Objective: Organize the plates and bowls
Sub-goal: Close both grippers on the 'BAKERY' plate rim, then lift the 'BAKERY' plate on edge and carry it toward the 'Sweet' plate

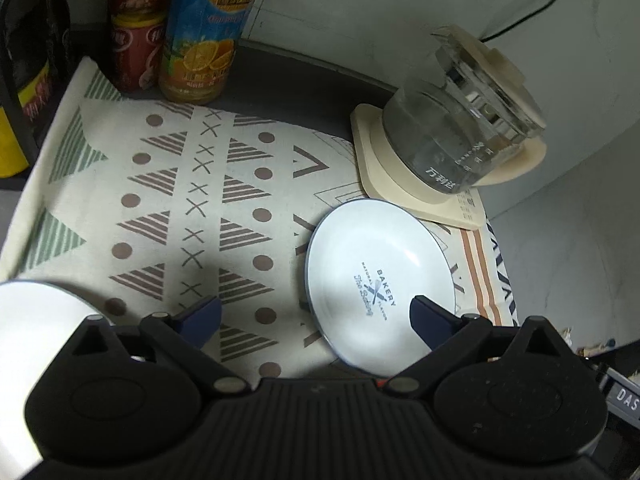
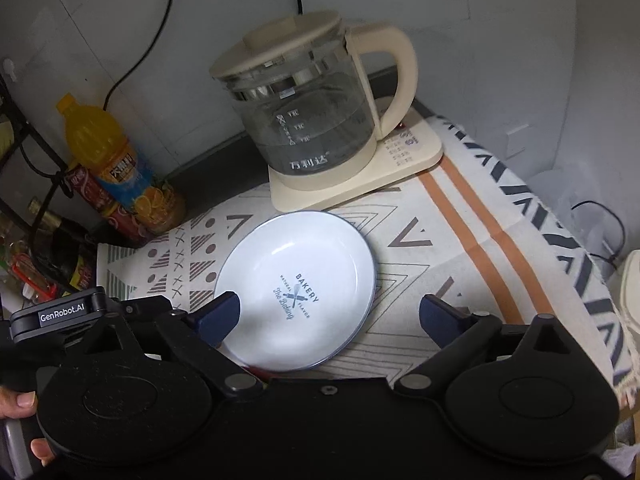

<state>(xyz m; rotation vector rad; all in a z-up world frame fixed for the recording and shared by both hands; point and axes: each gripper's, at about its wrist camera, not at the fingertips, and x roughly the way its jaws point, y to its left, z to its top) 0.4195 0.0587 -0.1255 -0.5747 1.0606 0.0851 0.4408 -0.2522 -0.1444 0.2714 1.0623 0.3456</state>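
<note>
A white shallow plate with a thin dark rim and a blue "BAKERY" print lies flat on the patterned cloth. My left gripper is open above the cloth, and its right fingertip hangs over the plate's near part. My right gripper is open too, with its left fingertip over the plate's left rim. Nothing is between either pair of fingers. A white rounded dish shows at the lower left of the left wrist view, mostly hidden behind the gripper body.
A glass kettle on a cream base stands just behind the plate. An orange juice bottle and red cans stand at the back left beside a wire rack. The cloth hangs over the table's right edge.
</note>
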